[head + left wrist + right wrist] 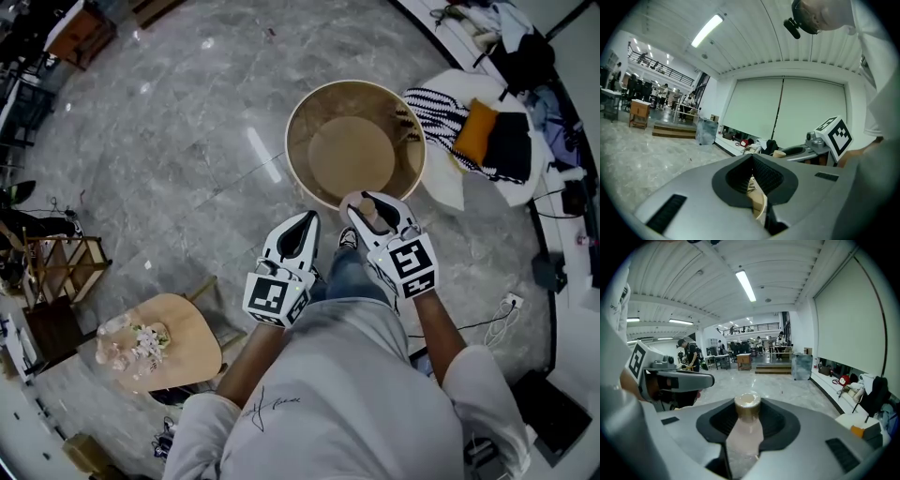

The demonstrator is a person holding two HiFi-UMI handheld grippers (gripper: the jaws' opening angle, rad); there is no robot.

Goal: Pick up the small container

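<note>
Grey marble floor [187, 141], open hall.

Round beige tub [300, 117] stands on the floor straight ahead of the person [337, 394], with a flat disc inside it.

White seat at the tub's right rim carries a striped cloth [436, 112] and an orange cushion [476, 131].

Small wooden worktop [192, 328] at the person's left, well apart from the tub. Flowers [145, 342] sit at its left edge.

Both tongs are held up off the floor, side by side, near each other but not touching, and both aim toward the tub's near rim.

Right tongs [370, 208]: clenched on the small container [746, 427]. The pads press its pale body from both sides and its tan cap [747, 401] pokes out past the tips. Marker cube [412, 262] sits behind the jaws.

Left tongs [309, 220]: tips closed together. A beige sliver shows in the slit behind the tips; can't tell what it is, or whether it's gripped or just seen through the gap. Marker cube [277, 295] faces up.

Small container location: in the air in the right tongs, resting on nothing. From the head view it sits just over the tub's near rim, just beside the left tongs. It looks like a little bottle, body pale, neck narrow, pointing away from the person.
</note>
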